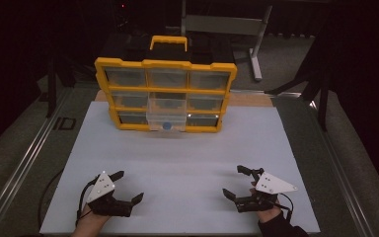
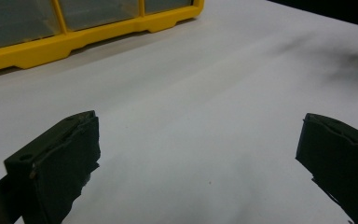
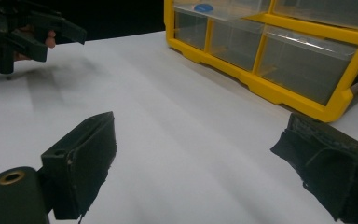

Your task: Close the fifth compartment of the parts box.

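Drawers in the yellow organizer [image 1: 166,94] are standing upright at the far edge of the table [image 1: 177,163], fronts facing us so each one is reachable. We are seeing the clear middle drawer [image 1: 167,114] pulled partway out, with a blue round item [image 1: 167,126] lying inside near its front. We are holding the left tongs [image 1: 128,186] and the right tongs [image 1: 236,181] low over the near table, well apart from the organizer. Both tongs are standing wide open, gripping nothing and touching nothing.
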`<state>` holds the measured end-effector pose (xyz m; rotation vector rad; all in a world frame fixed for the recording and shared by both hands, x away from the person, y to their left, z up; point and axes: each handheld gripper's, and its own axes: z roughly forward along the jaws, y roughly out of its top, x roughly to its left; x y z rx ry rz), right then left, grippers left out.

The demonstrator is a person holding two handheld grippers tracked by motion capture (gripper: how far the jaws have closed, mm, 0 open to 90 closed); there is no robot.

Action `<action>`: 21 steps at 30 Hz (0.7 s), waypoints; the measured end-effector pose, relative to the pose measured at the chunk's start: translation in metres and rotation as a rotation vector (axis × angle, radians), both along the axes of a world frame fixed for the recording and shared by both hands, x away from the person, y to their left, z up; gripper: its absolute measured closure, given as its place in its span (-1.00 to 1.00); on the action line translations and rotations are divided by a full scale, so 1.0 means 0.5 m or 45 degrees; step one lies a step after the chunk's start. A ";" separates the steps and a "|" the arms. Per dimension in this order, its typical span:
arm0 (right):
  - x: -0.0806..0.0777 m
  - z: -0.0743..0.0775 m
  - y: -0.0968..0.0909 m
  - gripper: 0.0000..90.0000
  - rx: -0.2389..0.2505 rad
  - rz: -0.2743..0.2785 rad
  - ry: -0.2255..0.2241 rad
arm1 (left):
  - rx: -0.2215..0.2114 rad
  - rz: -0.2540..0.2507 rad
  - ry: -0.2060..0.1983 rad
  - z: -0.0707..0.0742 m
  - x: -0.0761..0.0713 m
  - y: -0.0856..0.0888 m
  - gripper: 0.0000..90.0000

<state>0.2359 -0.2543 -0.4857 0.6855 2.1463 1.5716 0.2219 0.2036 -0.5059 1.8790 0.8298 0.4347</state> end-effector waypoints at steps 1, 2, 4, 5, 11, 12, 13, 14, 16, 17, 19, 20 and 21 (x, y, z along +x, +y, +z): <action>-0.001 0.002 0.000 -0.78 0.003 -0.002 -0.001 | -0.007 -0.003 0.001 0.000 0.000 -0.001 -1.00; -0.001 0.004 -0.001 -0.78 0.006 -0.008 -0.005 | -0.007 -0.004 -0.001 0.000 -0.001 -0.001 -1.00; -0.004 0.010 -0.001 -0.78 0.003 -0.021 -0.010 | -0.006 -0.003 -0.003 0.001 -0.001 -0.001 -1.00; -0.005 0.013 -0.001 -0.78 0.008 -0.025 -0.015 | -0.010 -0.001 -0.004 0.001 -0.001 0.000 -1.00; -0.016 0.040 -0.002 -0.78 0.016 -0.057 -0.043 | -0.007 -0.006 0.004 0.000 0.000 0.000 -1.00; -0.017 0.045 -0.003 -0.78 0.009 -0.072 -0.050 | -0.007 -0.007 0.006 0.000 0.000 0.000 -1.00; -0.018 0.049 -0.003 -0.78 0.015 -0.075 -0.051 | -0.007 -0.009 0.007 -0.001 0.000 0.000 -1.00; -0.019 0.053 -0.004 -0.78 0.019 -0.075 -0.053 | -0.008 -0.007 0.008 -0.001 0.000 0.000 -1.00; -0.022 0.062 -0.004 -0.78 0.013 -0.093 -0.062 | -0.008 -0.008 0.009 -0.001 0.000 0.000 -1.00; -0.022 0.067 -0.004 -0.78 0.016 -0.096 -0.063 | -0.009 -0.008 0.009 -0.001 0.000 0.000 -1.00; -0.025 0.078 -0.004 -0.78 0.027 -0.112 -0.069 | -0.010 -0.009 0.009 -0.001 0.000 0.000 -1.00; -0.027 0.085 -0.003 -0.78 0.024 -0.121 -0.073 | -0.012 -0.010 0.012 -0.001 0.001 0.000 -1.00; -0.028 0.092 -0.003 -0.78 0.025 -0.121 -0.070 | -0.010 -0.010 0.012 -0.001 0.001 -0.001 -1.00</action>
